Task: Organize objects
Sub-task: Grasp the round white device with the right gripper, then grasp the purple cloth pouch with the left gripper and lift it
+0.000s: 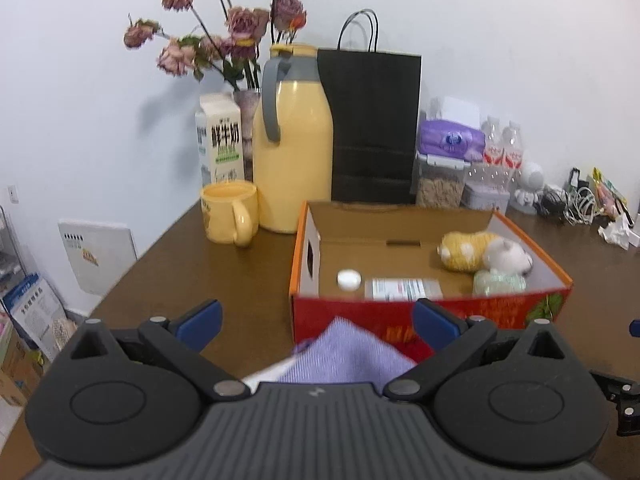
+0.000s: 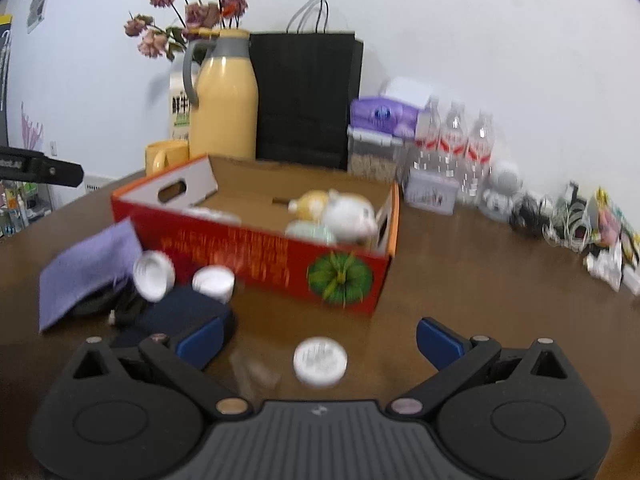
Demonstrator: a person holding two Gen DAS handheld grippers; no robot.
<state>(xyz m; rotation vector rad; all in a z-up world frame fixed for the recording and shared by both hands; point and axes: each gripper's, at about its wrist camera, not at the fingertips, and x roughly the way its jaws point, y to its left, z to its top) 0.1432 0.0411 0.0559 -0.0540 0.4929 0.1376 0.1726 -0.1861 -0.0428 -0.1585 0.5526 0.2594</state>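
Red box (image 2: 280, 248), plush toys (image 2: 340, 210) inside.

Room: plain white wall (image 1: 500, 32), evenly lit, faint shadows. Brown wooden table (image 1: 224, 280) abutting it. Wall socket (image 1: 13, 194) at 9 o'clock; white panel (image 1: 96, 256) below; stacked cartons (image 1: 24, 320) at 8 o'clock on floor.

red box (image 2: 256, 248), green print | purple cloth (image 2: 86, 264), faintly striped, perhaps | yellow jug (image 1: 294, 152)

Yellow thermos (image 1: 294, 160), black bag (image 1: 374, 128), dried flowers (image 1: 224, 36) behind.
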